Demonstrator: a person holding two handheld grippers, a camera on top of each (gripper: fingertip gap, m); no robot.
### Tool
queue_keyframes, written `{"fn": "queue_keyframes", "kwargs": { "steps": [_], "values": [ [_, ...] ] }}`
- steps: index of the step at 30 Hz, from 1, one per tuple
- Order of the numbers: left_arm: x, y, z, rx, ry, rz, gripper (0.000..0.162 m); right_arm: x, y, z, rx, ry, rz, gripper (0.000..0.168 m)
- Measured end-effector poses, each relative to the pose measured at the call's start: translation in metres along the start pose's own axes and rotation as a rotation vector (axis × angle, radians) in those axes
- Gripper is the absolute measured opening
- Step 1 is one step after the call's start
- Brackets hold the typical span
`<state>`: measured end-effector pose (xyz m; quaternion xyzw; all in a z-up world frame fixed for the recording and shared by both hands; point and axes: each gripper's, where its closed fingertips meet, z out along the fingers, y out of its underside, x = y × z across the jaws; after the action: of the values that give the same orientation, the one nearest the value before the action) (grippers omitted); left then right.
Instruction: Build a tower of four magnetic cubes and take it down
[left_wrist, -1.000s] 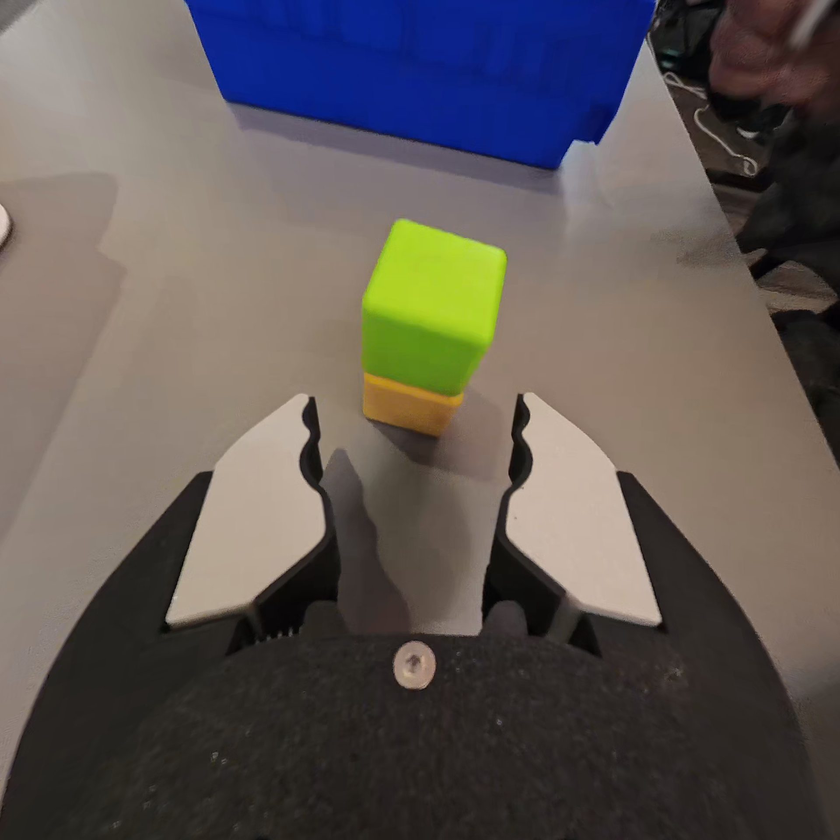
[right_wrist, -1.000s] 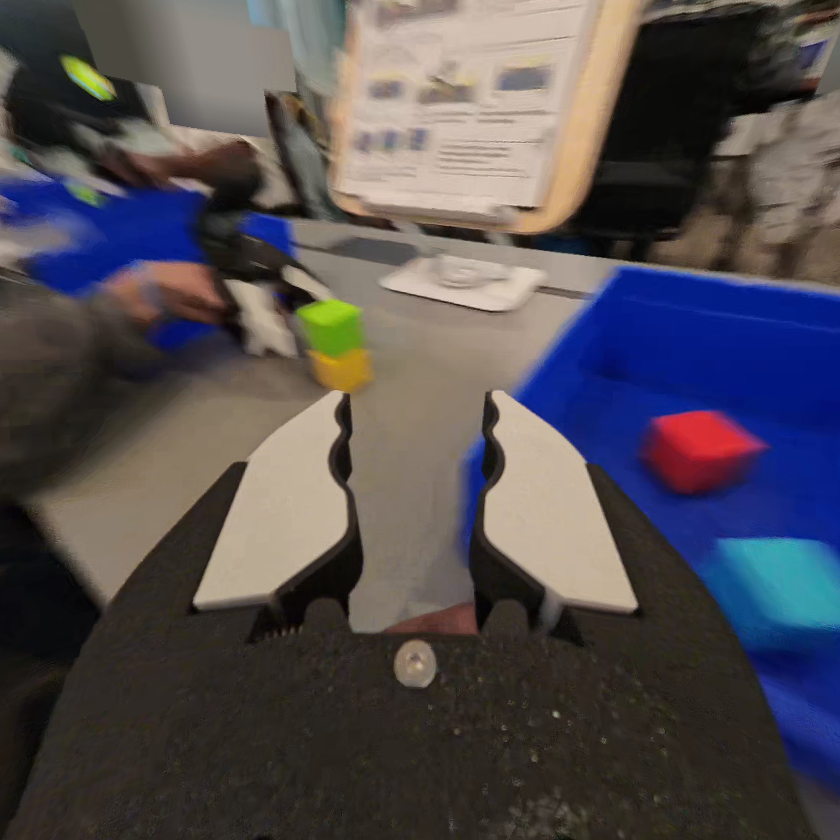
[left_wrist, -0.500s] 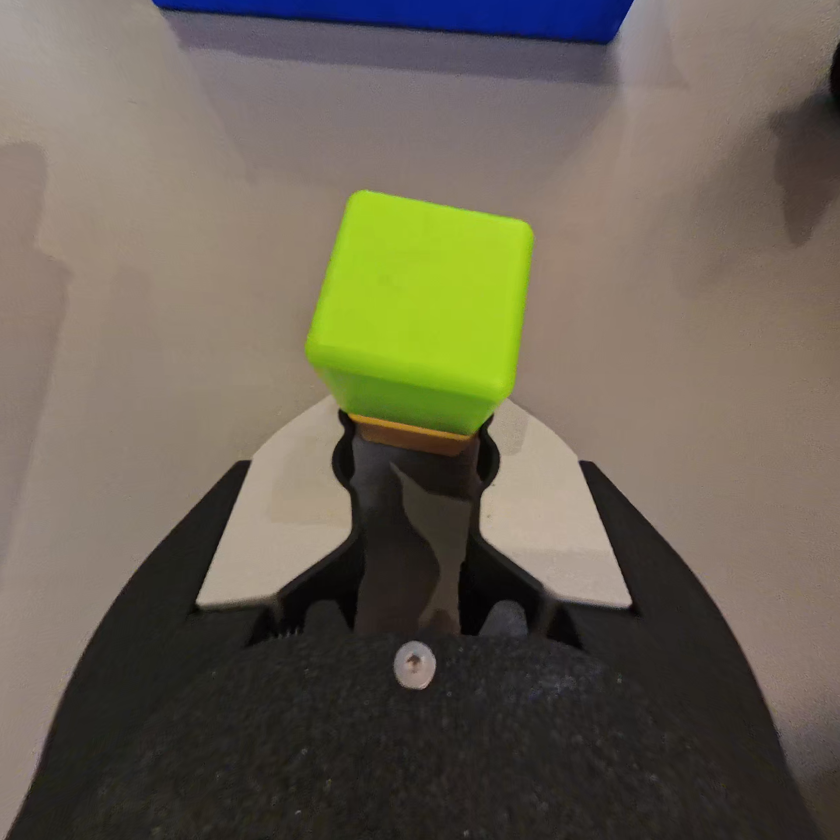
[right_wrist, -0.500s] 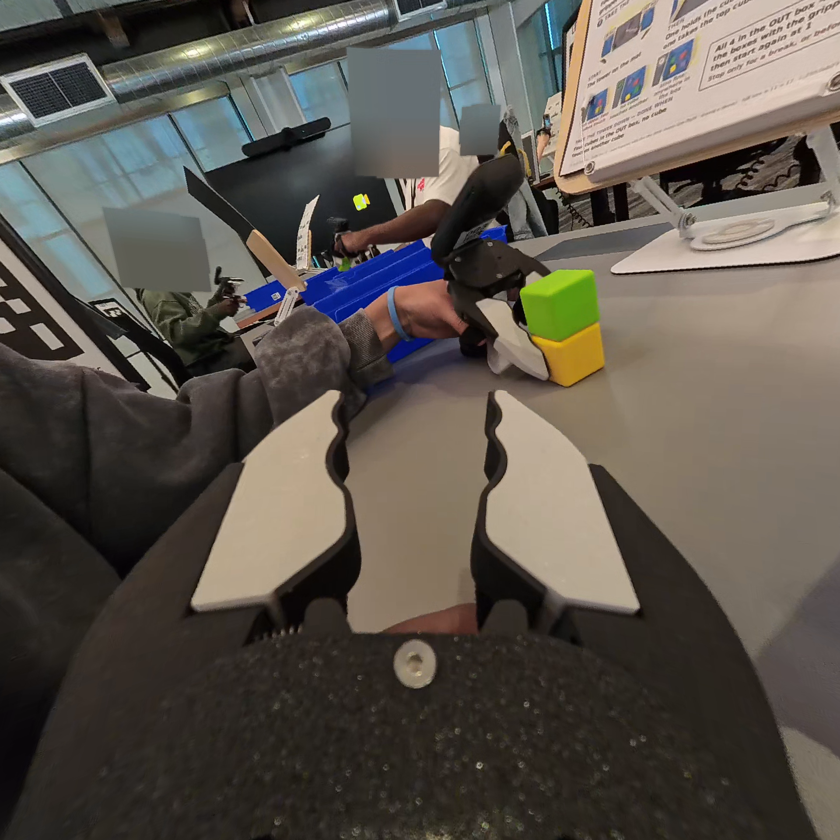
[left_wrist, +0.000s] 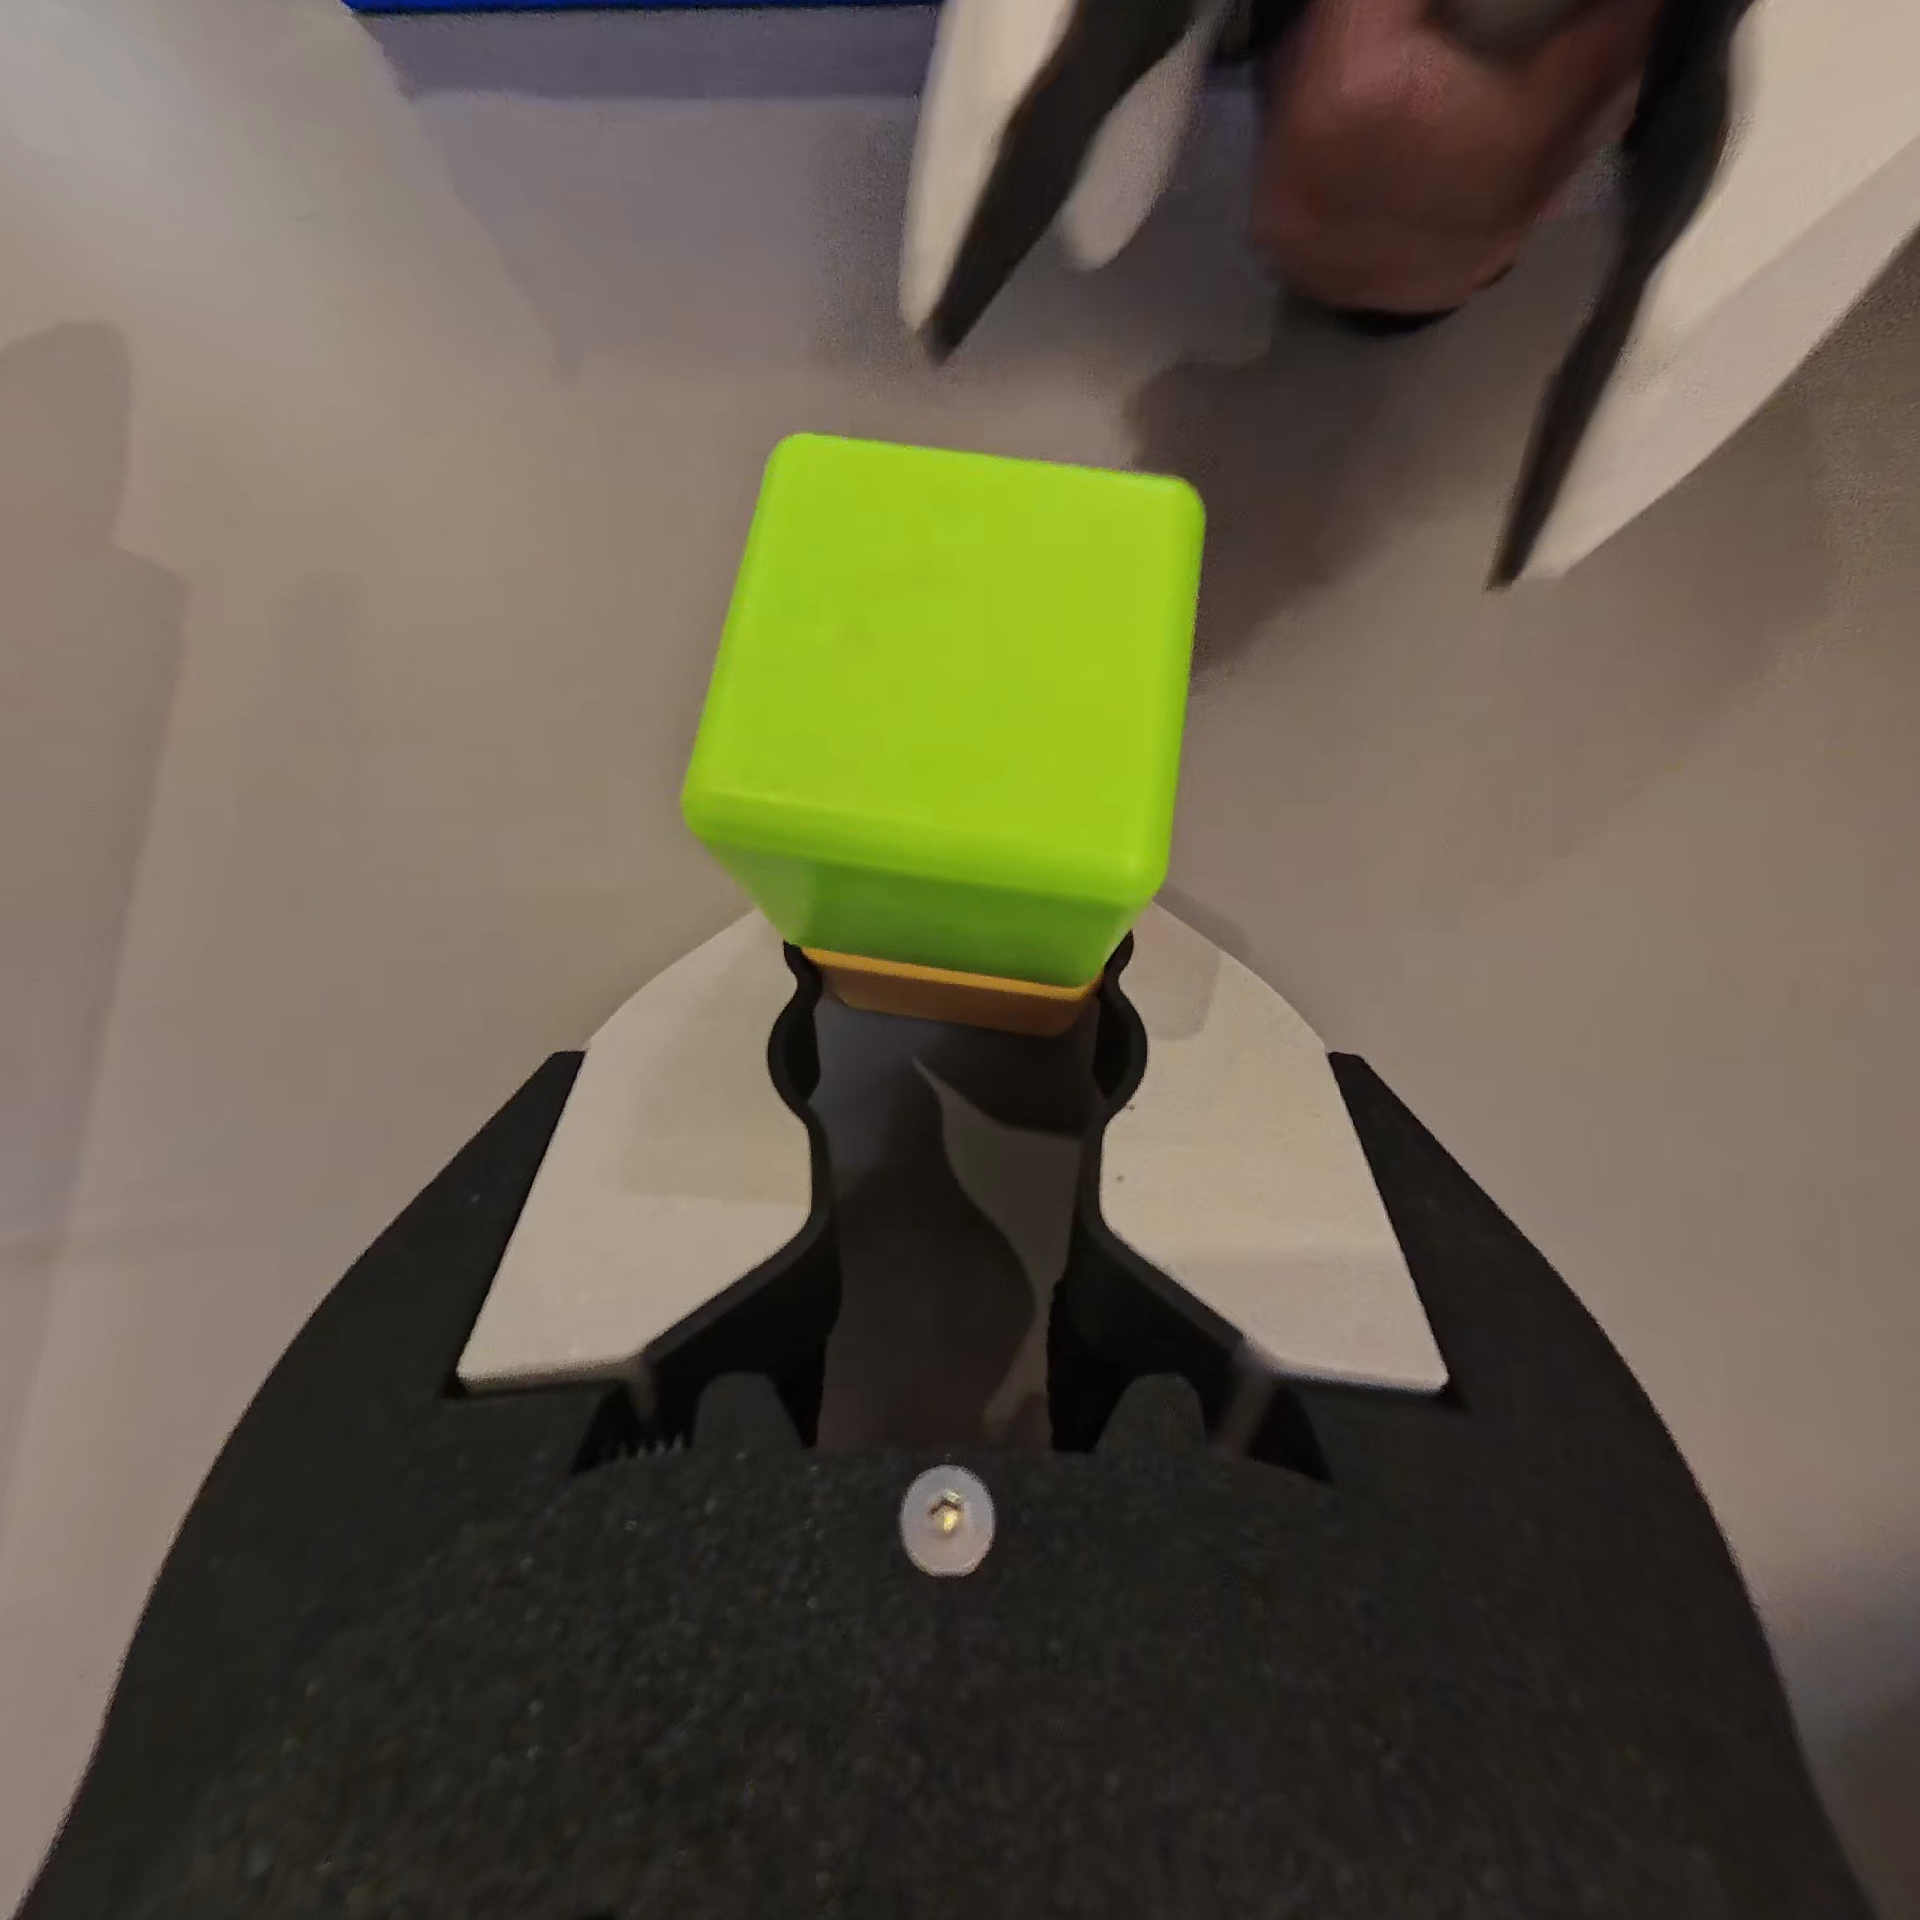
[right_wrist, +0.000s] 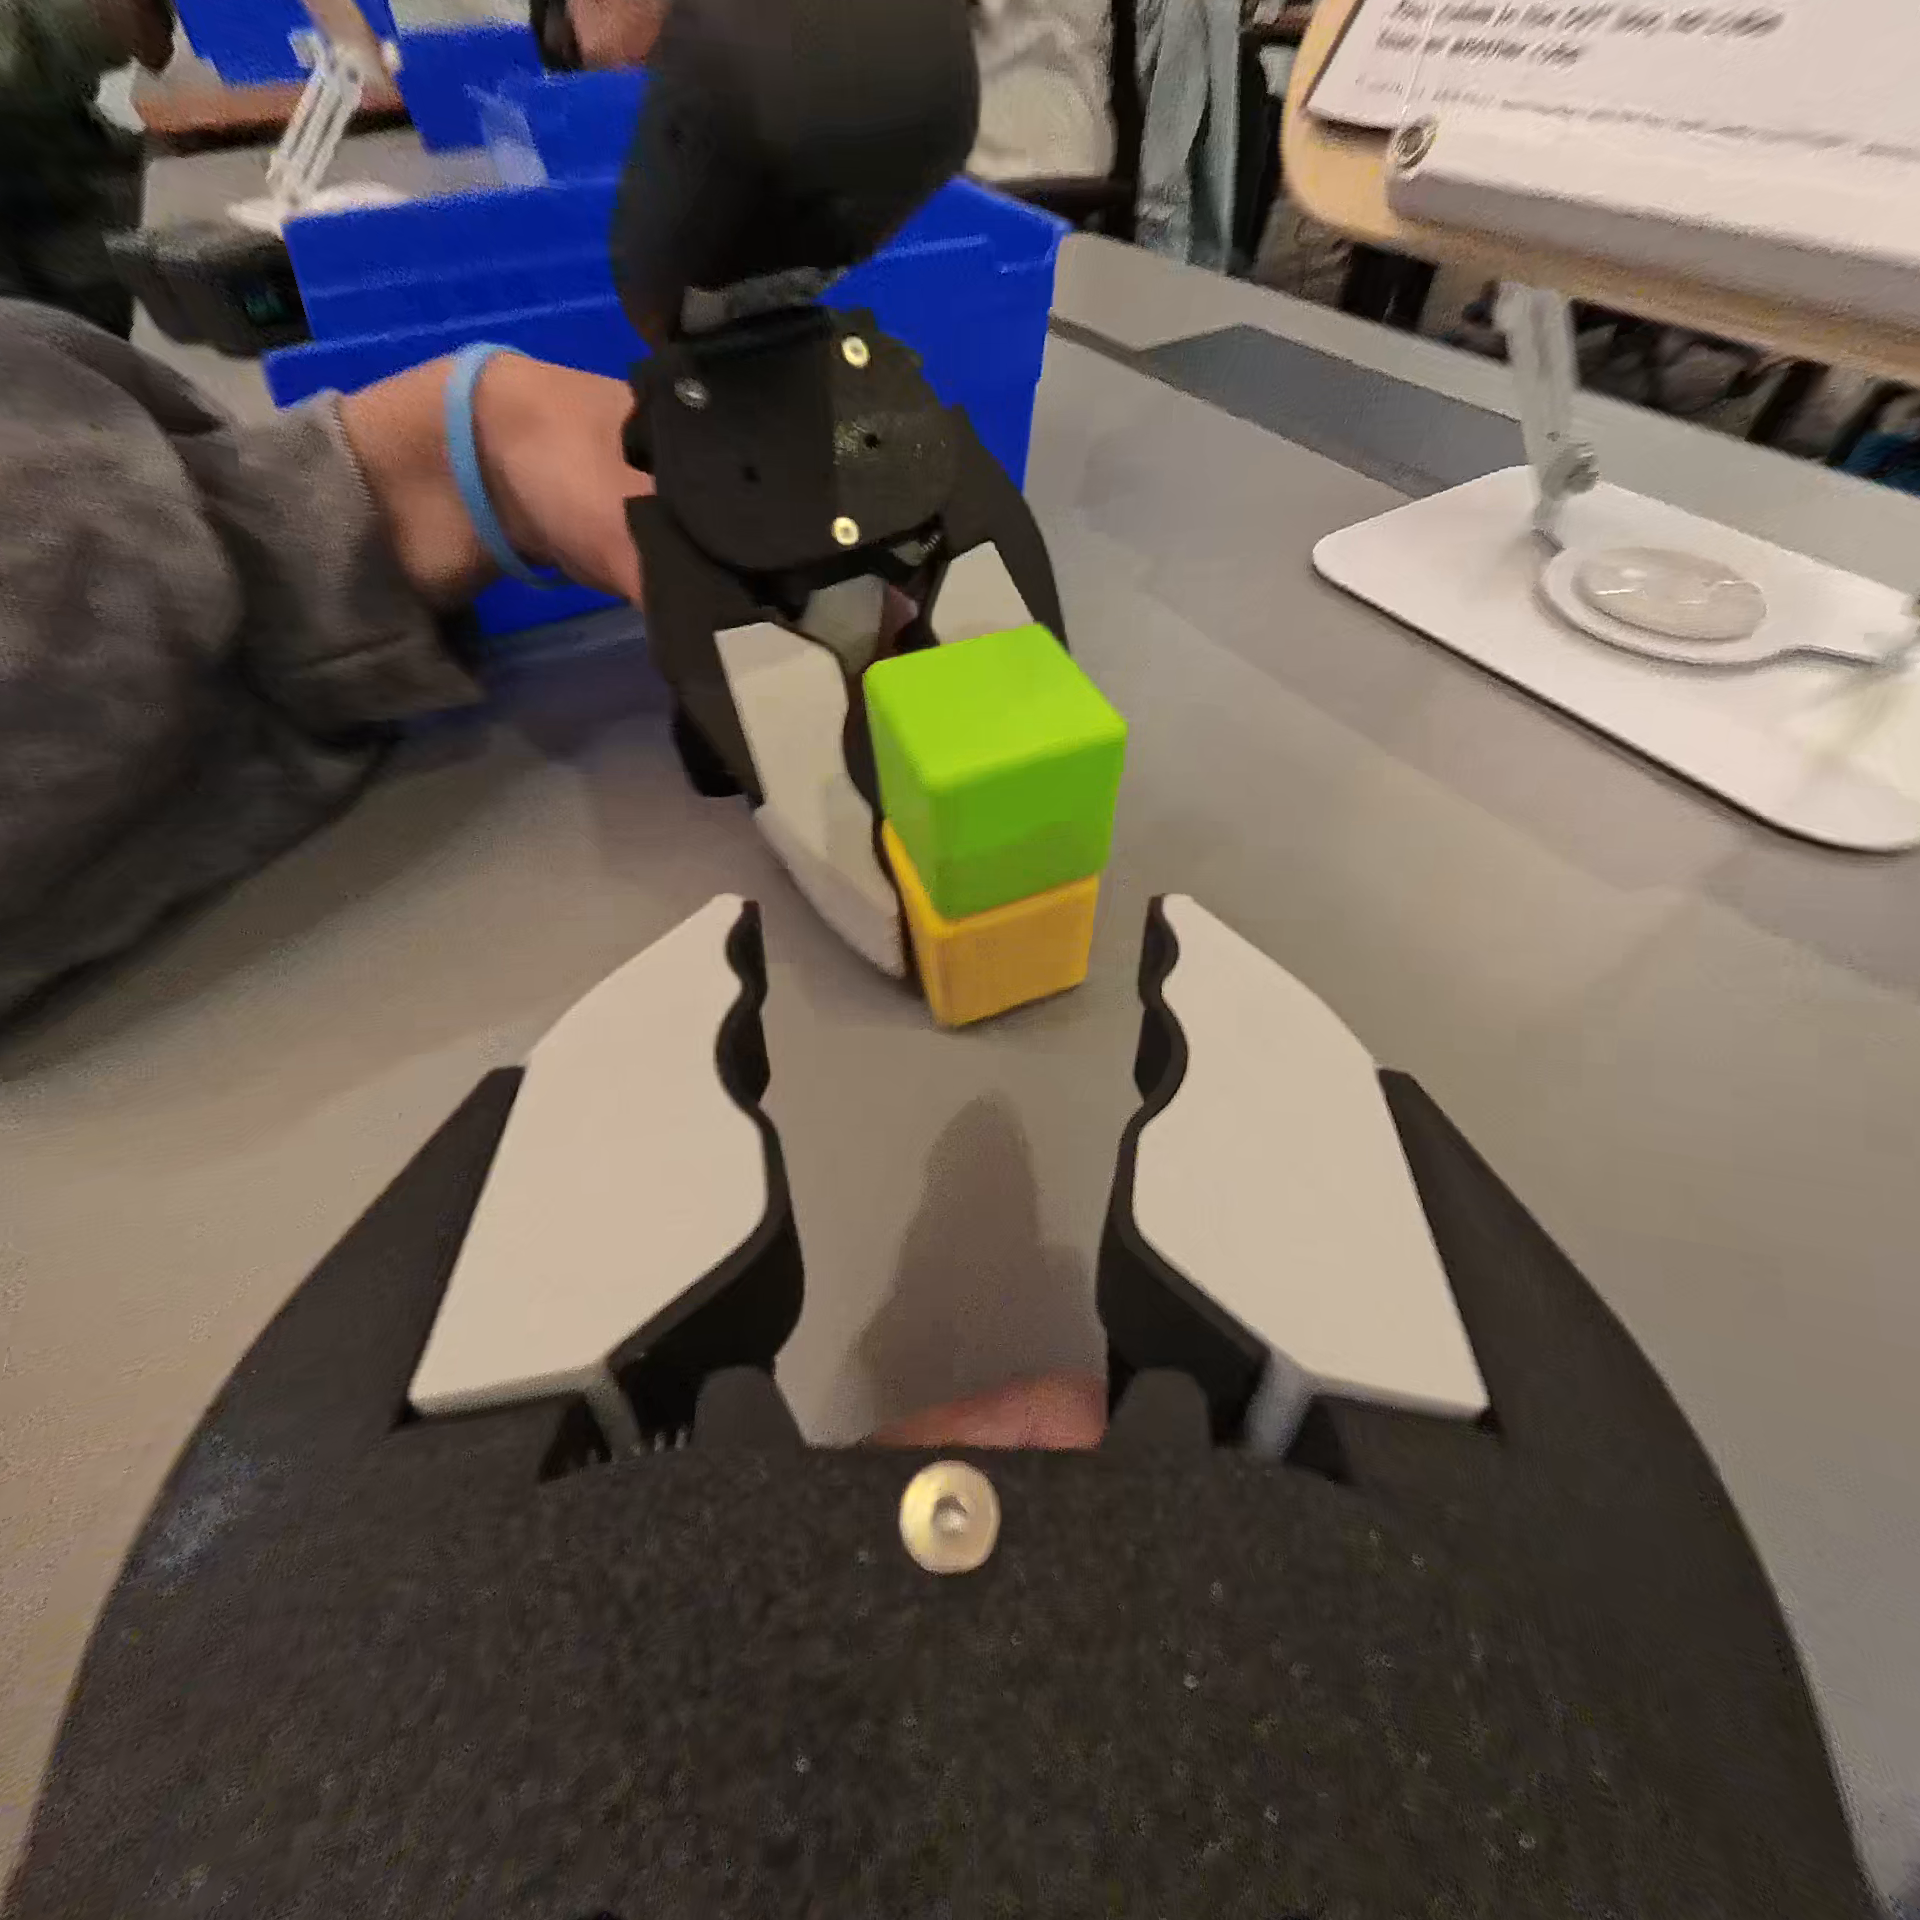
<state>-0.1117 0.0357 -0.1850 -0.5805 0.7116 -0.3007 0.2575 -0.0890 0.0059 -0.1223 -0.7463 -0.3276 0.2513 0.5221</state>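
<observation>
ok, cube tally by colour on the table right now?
Lime-green plastic cube: 1
Yellow plastic cube: 1
Total: 2, green stacked on yellow, on the grey table.

Shared lab or demonstration workspace, indicated by a long grey tabletop (right_wrist: 1455, 831) carrying blue plastic bins (right_wrist: 665, 270) and a tilted instruction board (right_wrist: 1621, 135) on a white stand (right_wrist: 1621, 613). Further benches with more blue bins (right_wrist: 281, 42) visible behind, with other seated people and a dark chair beyond the tabletop edge. Handheld black gripper rigs in use at this station.
</observation>
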Motion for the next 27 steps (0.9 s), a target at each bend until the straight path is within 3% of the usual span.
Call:
{"fn": "queue_keyframes", "kwargs": {
  "steps": [3, 5, 7, 15, 18, 23, 27],
  "values": [
    [0.0, 0.0, 0.0, 0.0, 0.001, 0.0, 0.05, 0.003, 0.001, 0.032, -0.087, -0.098, -0.029, 0.073],
    [0.001, 0.0, 0.0, -0.001, 0.008, -0.002, 0.05, 0.006, -0.003, 0.041, -0.083, -0.11, -0.062, 0.064],
    [0.001, 0.0, 0.0, 0.0, 0.011, -0.002, 0.05, 0.007, -0.009, 0.045, -0.051, -0.131, -0.053, 0.05],
    [0.004, -0.001, 0.0, 0.007, 0.026, 0.002, 0.05, 0.004, -0.017, 0.042, 0.011, -0.158, -0.016, 0.05],
    [0.003, -0.001, 0.001, -0.002, 0.017, 0.005, 0.05, 0.005, -0.048, 0.022, 0.18, -0.198, 0.086, 0.05],
    [0.003, -0.001, 0.001, -0.001, 0.018, 0.005, 0.05, 0.002, -0.091, -0.027, 0.38, -0.132, 0.096, 0.05],
    [0.003, -0.001, 0.001, -0.001, 0.016, 0.006, 0.05, 0.015, -0.146, -0.092, 0.397, 0.078, 0.011, 0.05]
  ]
}}
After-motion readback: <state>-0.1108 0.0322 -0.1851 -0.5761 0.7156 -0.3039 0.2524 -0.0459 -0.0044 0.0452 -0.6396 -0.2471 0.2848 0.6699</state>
